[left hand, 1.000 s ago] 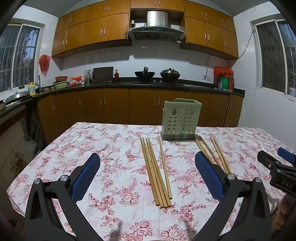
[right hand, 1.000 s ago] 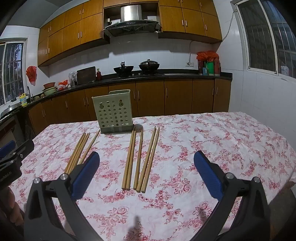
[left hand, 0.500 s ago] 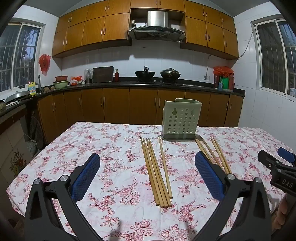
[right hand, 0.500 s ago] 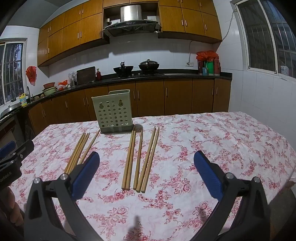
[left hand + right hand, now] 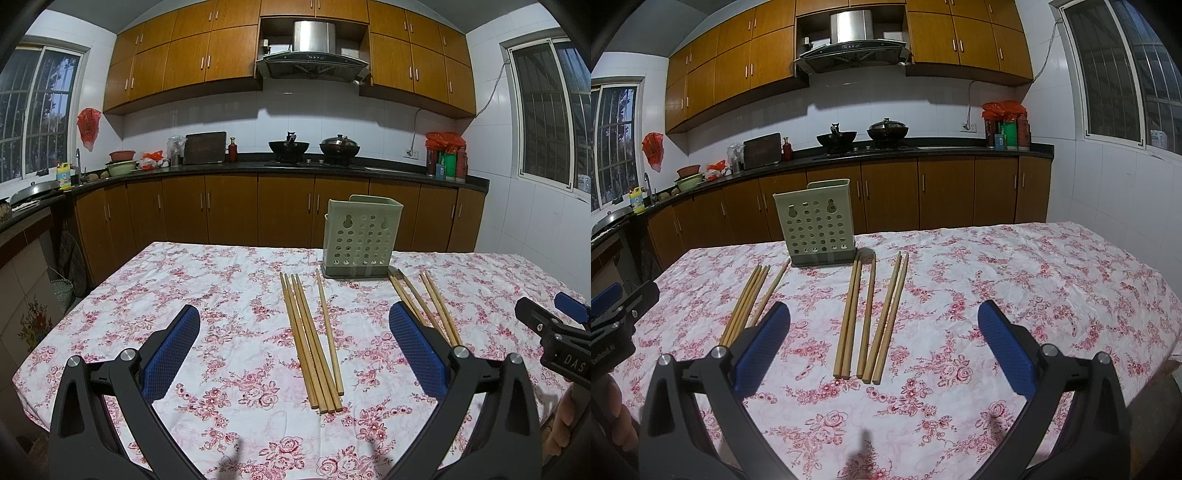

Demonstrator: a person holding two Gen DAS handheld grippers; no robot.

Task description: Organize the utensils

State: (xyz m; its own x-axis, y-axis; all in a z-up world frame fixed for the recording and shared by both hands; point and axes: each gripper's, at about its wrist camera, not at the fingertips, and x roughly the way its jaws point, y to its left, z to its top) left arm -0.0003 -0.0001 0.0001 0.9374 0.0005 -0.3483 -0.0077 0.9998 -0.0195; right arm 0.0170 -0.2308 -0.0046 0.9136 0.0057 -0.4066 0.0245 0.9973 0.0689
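left wrist view: nothing is seen to have changed over the past second, so the sorting is judged not yet begun. a table (image 5: 207,280) in a flowered cloth is shown, with a green holder (image 5: 360,238) standing upright and apparently empty at its far side. two bunches of chopsticks are laid flat before it, one left bunch (image 5: 314,339) and one right bunch (image 5: 871,317). the left claw (image 5: 295,354) and right claw (image 5: 884,350) are held wide apart above the cloth, nothing gripped.
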